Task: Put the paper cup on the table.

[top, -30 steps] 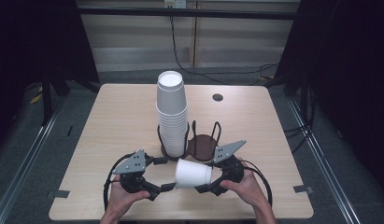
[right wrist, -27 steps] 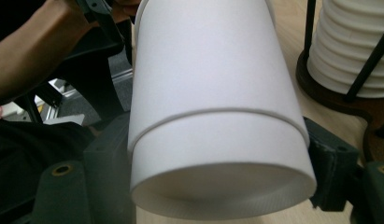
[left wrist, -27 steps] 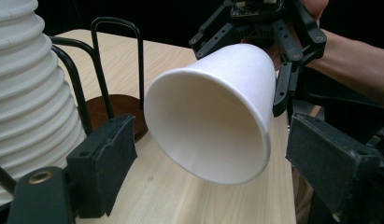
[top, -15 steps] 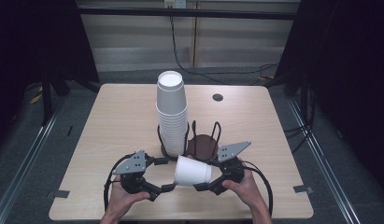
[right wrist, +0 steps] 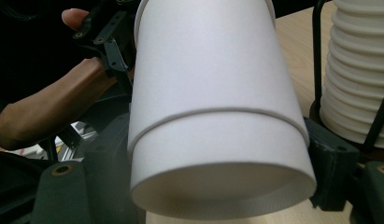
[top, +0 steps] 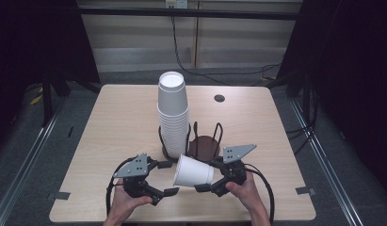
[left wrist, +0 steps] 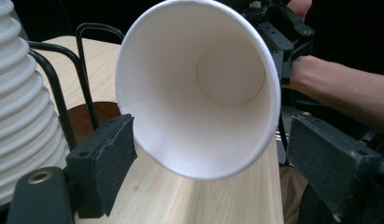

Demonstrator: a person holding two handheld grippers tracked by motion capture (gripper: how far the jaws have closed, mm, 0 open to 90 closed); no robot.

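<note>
White paper is the cup (top: 193, 170) that we hold on its side just above the wooden table (top: 111, 122). At the left, our left gripper (top: 166, 178) has its jaws apart around the cup's mouth, one pad (left wrist: 108, 151) at the rim. Behind stands the cup stack (top: 173, 115) in a wire rack (top: 207, 141), and at the right our right gripper (top: 207, 181) clamps the cup's bottom end.

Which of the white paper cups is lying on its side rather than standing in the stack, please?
The single cup gripped by the right gripper, its mouth facing the left gripper; the others stand nested upside down in the wire holder.
</note>
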